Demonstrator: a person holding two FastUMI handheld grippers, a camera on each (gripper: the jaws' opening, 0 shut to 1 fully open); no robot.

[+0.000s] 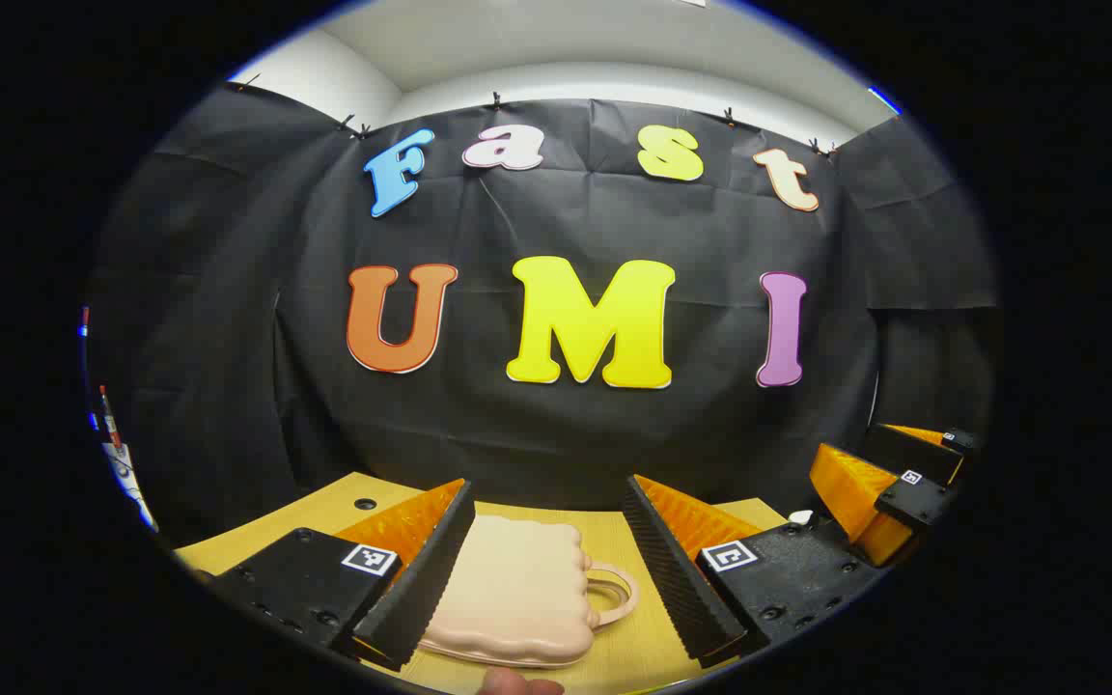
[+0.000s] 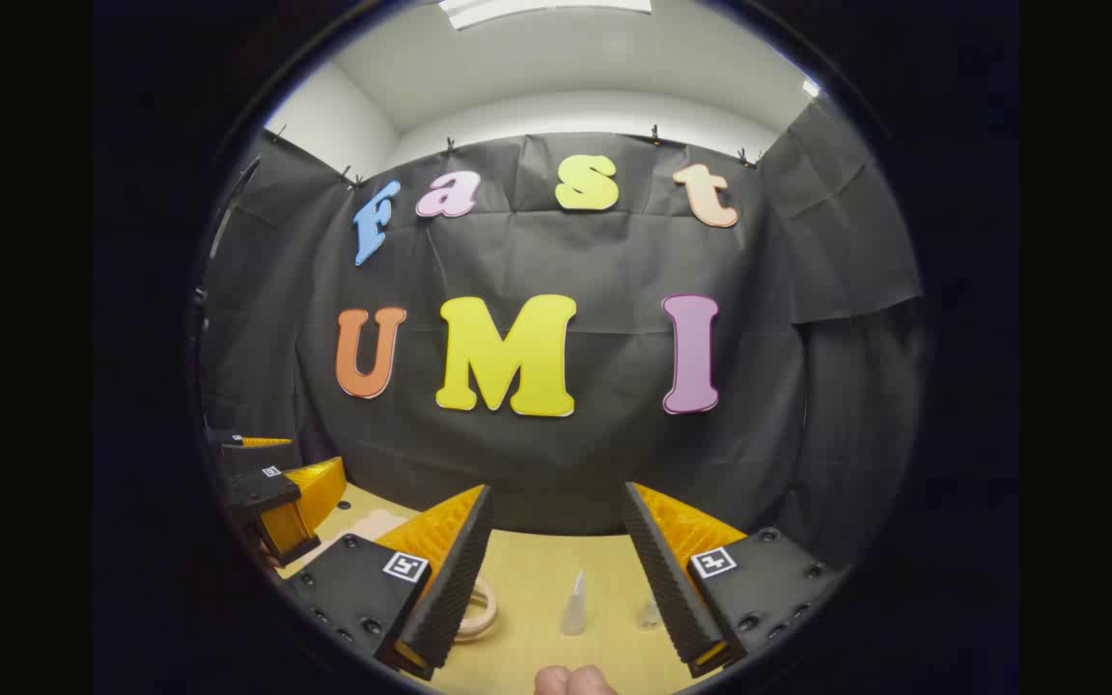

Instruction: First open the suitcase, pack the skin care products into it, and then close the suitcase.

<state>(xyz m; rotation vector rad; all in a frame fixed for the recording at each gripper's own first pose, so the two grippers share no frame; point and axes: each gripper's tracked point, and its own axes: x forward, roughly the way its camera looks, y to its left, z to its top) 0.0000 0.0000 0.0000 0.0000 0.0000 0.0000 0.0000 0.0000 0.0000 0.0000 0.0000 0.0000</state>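
Both views low over table [image 1: 537,516], facing booth wall [image 2: 556,463]; shared: wall, tabletop, suitcase [image 1: 517,589] handle.

Black cloth wall [image 1: 556,425] hangs clipped beneath a white ceiling [image 2: 556,68] with a light panel [image 2: 544,8], behind a wooden table [image 2: 537,579].

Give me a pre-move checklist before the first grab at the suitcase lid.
1. Small beige plastic suitcase shut, flat on the wooden table: ok.
2. Left gripper open, suitcase between its fingers, not touching: ok.
3. Right gripper open, holding nothing: ok.
4. Suitcase's looped handle free, pointing toward the right gripper: ok.
5. Skin care products out on the table: small clear conical tube standing upright, second clear item beside it: ok.
6. Latch type and position: cannot tell.
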